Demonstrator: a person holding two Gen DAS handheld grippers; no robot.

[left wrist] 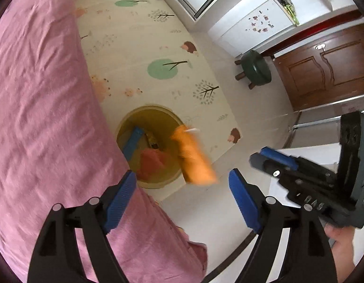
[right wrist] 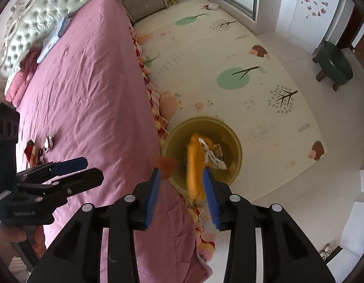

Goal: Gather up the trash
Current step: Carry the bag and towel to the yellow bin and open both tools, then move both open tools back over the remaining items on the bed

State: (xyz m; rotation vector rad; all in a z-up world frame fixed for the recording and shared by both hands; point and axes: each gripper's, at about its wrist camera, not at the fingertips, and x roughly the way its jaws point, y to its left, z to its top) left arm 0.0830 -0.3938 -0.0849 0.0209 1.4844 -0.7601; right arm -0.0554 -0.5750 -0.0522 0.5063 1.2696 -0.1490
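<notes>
Item: orange wrapper (right wrist: 194, 165), blurred, seen beside the right claw (right wrist: 182, 198) pad above the yellow bin (right wrist: 236, 165); no grip evident. Left claw (left wrist: 182, 200) wide apart, empty. Both claws best kept centred over the bin's mouth.

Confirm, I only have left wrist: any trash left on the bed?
Observer: Yes. Right wrist shows a small pile of wrappers on the pink bedspread, away from the edge.
Operator: Orange packet looks outside the bin here. Is it?
Observer: Seen from above, the orange packet lines up with the mouth of the yellow bin.
Operator: Right tool gripping it?
Observer: No. The right tool is open, and the packet hangs blurred between its pads.
</notes>
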